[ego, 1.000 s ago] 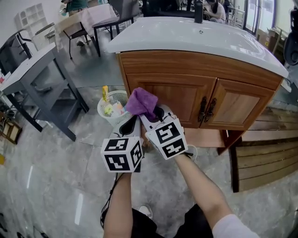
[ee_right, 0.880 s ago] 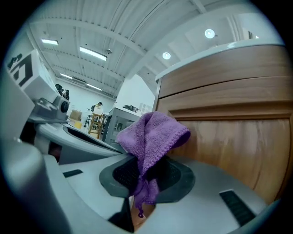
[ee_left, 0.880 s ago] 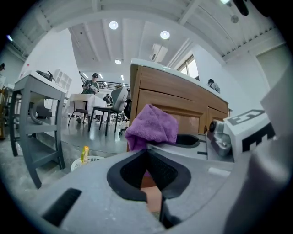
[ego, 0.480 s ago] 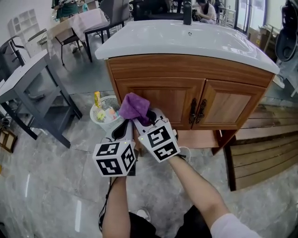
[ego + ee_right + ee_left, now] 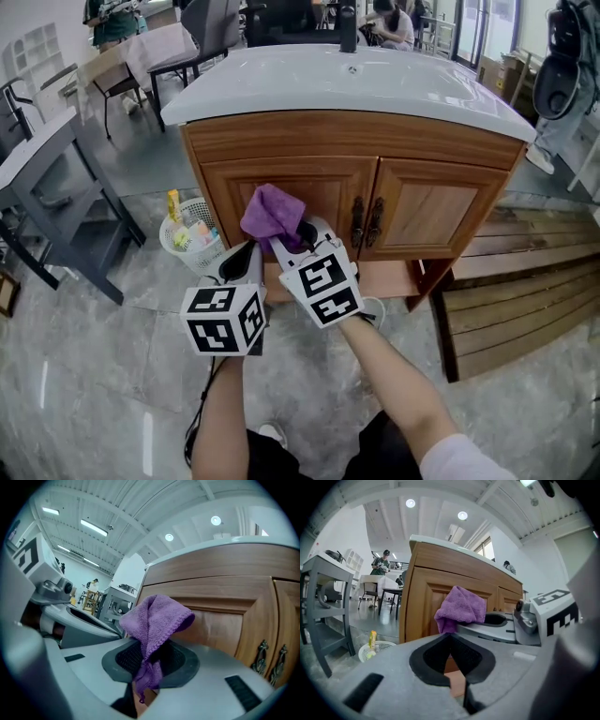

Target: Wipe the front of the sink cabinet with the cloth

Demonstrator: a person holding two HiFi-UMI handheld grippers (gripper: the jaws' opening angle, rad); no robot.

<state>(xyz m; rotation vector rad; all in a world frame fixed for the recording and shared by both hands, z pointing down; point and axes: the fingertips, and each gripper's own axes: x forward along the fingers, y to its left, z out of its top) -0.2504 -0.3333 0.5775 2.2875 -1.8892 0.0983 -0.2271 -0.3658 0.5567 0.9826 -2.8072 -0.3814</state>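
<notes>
A wooden sink cabinet (image 5: 375, 211) with two doors and a white basin top (image 5: 309, 84) stands in front of me. My right gripper (image 5: 289, 236) is shut on a purple cloth (image 5: 272, 211), which bunches up above the jaws just short of the left door (image 5: 220, 620). In the right gripper view the cloth (image 5: 154, 620) hangs pinched between the black pads. My left gripper (image 5: 246, 258) sits beside it on the left, jaws closed with nothing between them (image 5: 450, 637). The cloth (image 5: 461, 606) shows ahead in the left gripper view.
A white basket (image 5: 187, 239) with bottles stands on the floor left of the cabinet. A grey table (image 5: 47, 178) is further left. Wooden slats (image 5: 525, 300) lie on the floor at the right. The doors carry dark metal handles (image 5: 364, 223).
The cabinet has shifted left in the head view and both grippers sit slightly lower and nearer the left door. The cloth stays pinched in the right gripper.
</notes>
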